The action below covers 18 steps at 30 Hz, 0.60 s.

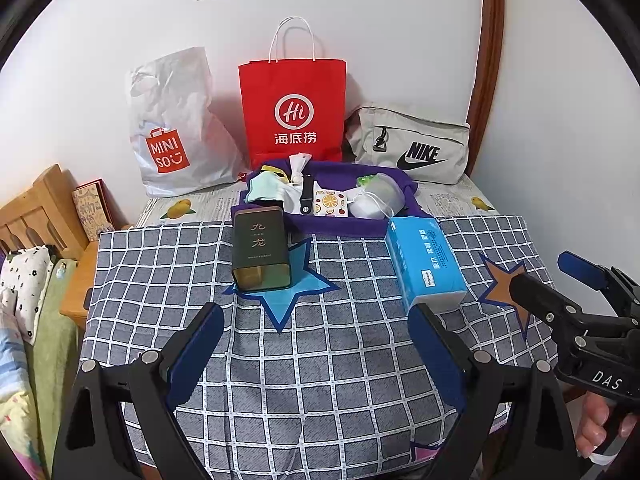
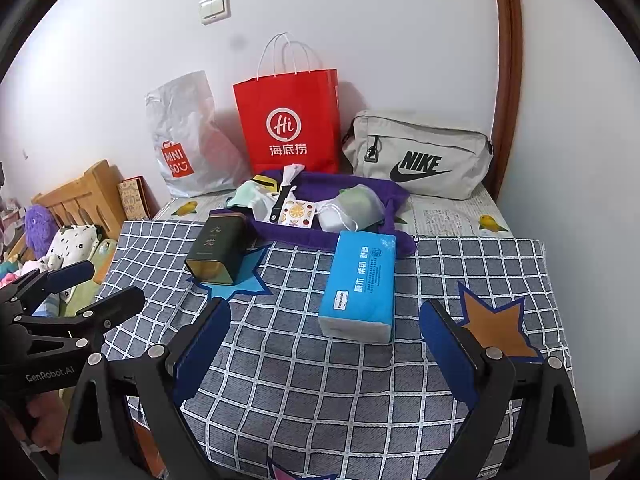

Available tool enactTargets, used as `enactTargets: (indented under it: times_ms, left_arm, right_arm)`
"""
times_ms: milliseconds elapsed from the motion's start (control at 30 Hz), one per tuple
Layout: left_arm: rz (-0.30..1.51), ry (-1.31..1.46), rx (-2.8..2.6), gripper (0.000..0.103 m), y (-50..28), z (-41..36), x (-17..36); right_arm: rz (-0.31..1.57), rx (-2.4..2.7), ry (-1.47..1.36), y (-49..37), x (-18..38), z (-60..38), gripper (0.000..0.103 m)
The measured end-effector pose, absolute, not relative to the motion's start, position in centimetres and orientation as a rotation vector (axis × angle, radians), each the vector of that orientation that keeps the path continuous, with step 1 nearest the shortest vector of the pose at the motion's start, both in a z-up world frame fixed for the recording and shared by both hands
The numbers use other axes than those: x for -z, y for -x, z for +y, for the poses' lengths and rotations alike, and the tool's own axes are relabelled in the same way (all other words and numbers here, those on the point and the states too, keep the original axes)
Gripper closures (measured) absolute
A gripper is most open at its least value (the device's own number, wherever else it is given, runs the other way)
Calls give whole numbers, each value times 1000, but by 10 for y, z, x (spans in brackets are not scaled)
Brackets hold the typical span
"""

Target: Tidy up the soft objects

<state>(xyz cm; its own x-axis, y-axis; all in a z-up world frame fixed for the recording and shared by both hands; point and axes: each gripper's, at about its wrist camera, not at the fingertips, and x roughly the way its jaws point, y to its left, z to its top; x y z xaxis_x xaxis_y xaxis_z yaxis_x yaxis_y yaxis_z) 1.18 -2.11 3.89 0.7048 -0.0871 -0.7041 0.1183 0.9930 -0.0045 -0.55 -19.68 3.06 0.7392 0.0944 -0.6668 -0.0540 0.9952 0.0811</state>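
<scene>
A blue tissue pack (image 1: 425, 264) (image 2: 360, 284) lies on the checked cloth (image 1: 320, 360), right of centre. A dark green tin (image 1: 261, 249) (image 2: 220, 250) stands on a blue star patch. Behind them a purple cloth (image 1: 340, 224) (image 2: 304, 232) holds face masks (image 1: 376, 198) (image 2: 352, 208), a mint fabric piece (image 1: 262, 190), a fruit-print packet (image 1: 330, 200) and a black strap (image 1: 307, 194). My left gripper (image 1: 316, 360) is open over the cloth's near part, nothing between its fingers. My right gripper (image 2: 326, 360) is open just short of the tissue pack, also holding nothing.
Against the wall stand a white Miniso bag (image 1: 172, 132), a red paper bag (image 1: 294, 108) and a grey Nike pouch (image 1: 412, 144). A wooden headboard (image 1: 36, 212) and bedding lie left. A brown door frame (image 1: 486, 60) rises at right. A hand (image 1: 600, 420) holds the right gripper's handle.
</scene>
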Motion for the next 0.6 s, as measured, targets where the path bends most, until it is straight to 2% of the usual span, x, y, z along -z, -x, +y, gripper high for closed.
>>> enactTargets:
  times_ms: [600]
  left_arm:
    - [773,-43,118,10,-11,-19,-40]
  right_arm:
    - [737,-88,-53,7,-29,-195,9]
